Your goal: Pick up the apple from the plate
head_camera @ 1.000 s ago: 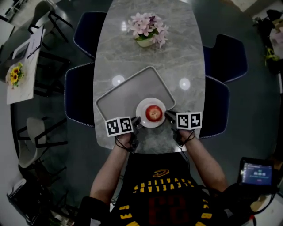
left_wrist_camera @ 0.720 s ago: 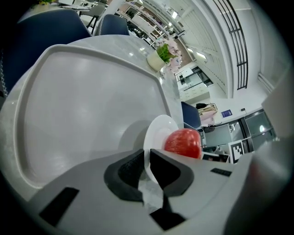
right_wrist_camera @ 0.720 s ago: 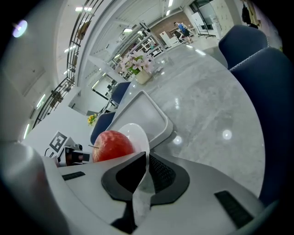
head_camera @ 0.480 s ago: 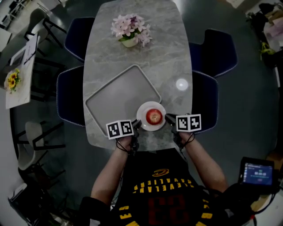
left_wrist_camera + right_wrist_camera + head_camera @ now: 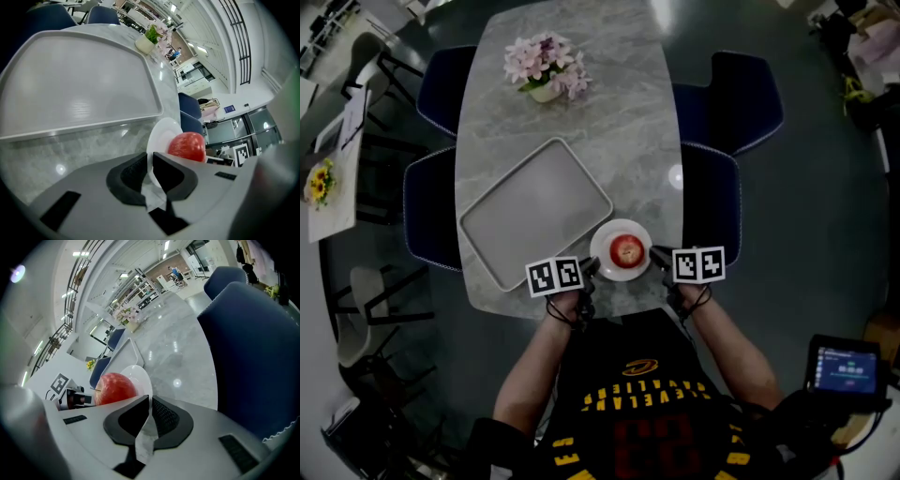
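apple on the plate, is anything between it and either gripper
Nothing separate does. The left gripper and the right gripper are each shut on the rim of the plate, on opposite sides, with the apple in the middle. Only bare plate lies between each gripper and the apple.

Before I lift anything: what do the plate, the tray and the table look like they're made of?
The plate looks like glazed ceramic, possibly melamine: white, smooth and glossy, with a thin rim.
The tray is probably plastic: matte grey with a rounded raised lip. Brushed metal can't be ruled out.
The table looks like polished marble or marble-look stone: grey veining and sharp lamp reflections.
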`<state>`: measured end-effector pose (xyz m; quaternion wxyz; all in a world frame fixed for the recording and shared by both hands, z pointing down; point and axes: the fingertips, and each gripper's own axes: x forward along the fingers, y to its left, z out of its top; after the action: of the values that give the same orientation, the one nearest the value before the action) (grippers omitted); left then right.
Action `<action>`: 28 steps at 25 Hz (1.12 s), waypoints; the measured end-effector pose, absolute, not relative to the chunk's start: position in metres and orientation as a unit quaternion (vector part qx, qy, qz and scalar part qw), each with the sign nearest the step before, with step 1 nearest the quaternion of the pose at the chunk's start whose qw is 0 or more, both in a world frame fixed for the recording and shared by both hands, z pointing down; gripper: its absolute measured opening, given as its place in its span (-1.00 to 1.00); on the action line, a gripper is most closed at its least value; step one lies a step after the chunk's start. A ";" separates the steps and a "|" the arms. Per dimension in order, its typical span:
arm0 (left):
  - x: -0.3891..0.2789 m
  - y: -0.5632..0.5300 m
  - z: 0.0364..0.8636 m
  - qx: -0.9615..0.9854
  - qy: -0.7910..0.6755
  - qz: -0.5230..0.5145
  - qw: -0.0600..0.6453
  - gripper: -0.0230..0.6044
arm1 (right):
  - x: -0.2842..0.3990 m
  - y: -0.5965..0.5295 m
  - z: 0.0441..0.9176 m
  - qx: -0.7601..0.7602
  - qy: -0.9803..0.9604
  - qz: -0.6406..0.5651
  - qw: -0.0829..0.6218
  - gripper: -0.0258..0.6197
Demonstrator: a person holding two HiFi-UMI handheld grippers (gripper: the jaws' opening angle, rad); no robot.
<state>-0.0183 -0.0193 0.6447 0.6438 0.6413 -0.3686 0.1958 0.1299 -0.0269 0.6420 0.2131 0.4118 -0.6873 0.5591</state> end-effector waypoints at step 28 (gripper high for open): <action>0.045 -0.001 0.680 0.628 -0.370 0.193 0.657 -0.79 | 0.193 -0.011 0.674 0.413 -0.675 0.568 0.225 -0.83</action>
<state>0.0448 -0.0008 0.6802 0.6566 0.6284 -0.3698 0.1927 0.1931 -0.0113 0.6741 0.2246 0.4129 -0.6755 0.5681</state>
